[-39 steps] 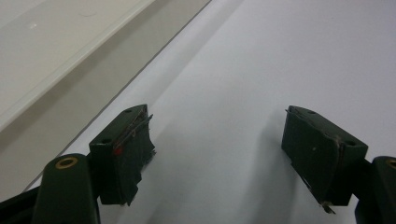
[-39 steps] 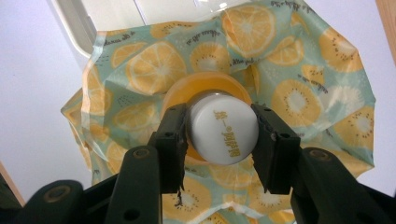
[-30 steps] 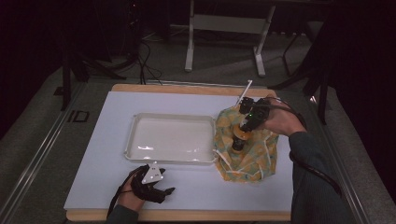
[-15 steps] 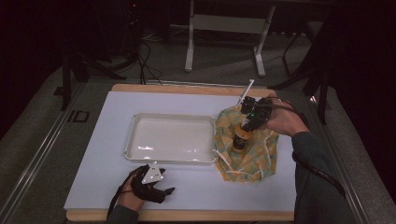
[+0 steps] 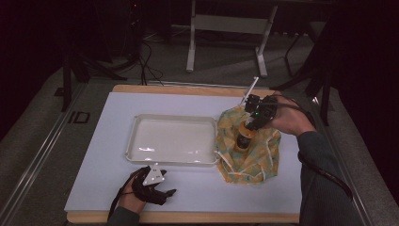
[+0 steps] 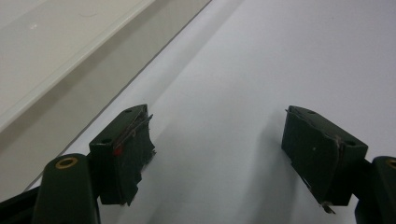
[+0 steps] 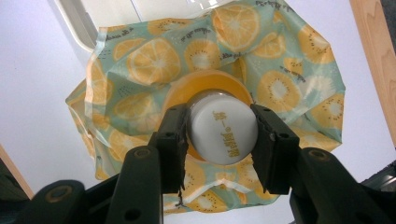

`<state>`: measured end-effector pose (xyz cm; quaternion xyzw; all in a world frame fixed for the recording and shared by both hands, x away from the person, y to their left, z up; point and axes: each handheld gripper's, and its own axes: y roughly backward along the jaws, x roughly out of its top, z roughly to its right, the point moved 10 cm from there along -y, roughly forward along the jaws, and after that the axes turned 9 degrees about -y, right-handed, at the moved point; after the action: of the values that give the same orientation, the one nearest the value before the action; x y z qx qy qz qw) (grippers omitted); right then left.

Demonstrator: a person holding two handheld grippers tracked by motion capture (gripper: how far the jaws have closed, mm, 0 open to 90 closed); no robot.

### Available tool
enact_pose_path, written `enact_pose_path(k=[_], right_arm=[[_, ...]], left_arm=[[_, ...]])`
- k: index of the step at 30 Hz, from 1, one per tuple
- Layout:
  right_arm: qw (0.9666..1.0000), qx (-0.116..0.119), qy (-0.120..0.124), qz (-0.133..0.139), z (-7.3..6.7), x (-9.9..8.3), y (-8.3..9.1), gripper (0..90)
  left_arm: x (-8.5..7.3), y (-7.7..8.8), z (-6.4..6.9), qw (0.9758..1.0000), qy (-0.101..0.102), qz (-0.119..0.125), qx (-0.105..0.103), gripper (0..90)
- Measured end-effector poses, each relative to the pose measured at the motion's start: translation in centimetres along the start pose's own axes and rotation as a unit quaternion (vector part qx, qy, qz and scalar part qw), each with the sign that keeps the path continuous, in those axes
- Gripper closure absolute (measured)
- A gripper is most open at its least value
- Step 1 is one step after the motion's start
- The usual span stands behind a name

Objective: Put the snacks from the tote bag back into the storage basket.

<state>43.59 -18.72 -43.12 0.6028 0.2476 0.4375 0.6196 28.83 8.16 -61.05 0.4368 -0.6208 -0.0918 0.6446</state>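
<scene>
The right gripper is clamped on the white cap of a bottle, one jaw pressed against each side of the cap. In the high view this gripper points down over the bottle, which stands upright on the fruit-print bag. The bag, patterned with orange and kiwi slices, lies crumpled on the white table, touching the right edge of the tray. The left gripper rests low over the table near its front edge, just in front of the tray. Its jaws stand wide apart with bare table surface between them.
</scene>
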Motion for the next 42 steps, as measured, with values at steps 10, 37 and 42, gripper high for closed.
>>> enact_pose_path(k=[10, 37, 42], right_arm=[[0.9999, -0.005, -0.004, 0.01, 0.3, 0.1, 0.8, 58.7], [0.999, -0.025, 0.004, 0.037, 0.2, 2.1, 3.5, 58.8], [0.9987, -0.028, 0.009, 0.041, 0.0, 2.5, 3.8, 58.8]], left_arm=[[0.0, 0.0, 0.0, 1.0, 0.001, 0.0, 0.0, 24.1], [0.0, 0.0, 0.0, 1.0, -0.001, 0.001, 0.001, 24.1], [0.0, 0.0, 0.0, 1.0, -0.001, 0.001, 0.002, 24.0]])
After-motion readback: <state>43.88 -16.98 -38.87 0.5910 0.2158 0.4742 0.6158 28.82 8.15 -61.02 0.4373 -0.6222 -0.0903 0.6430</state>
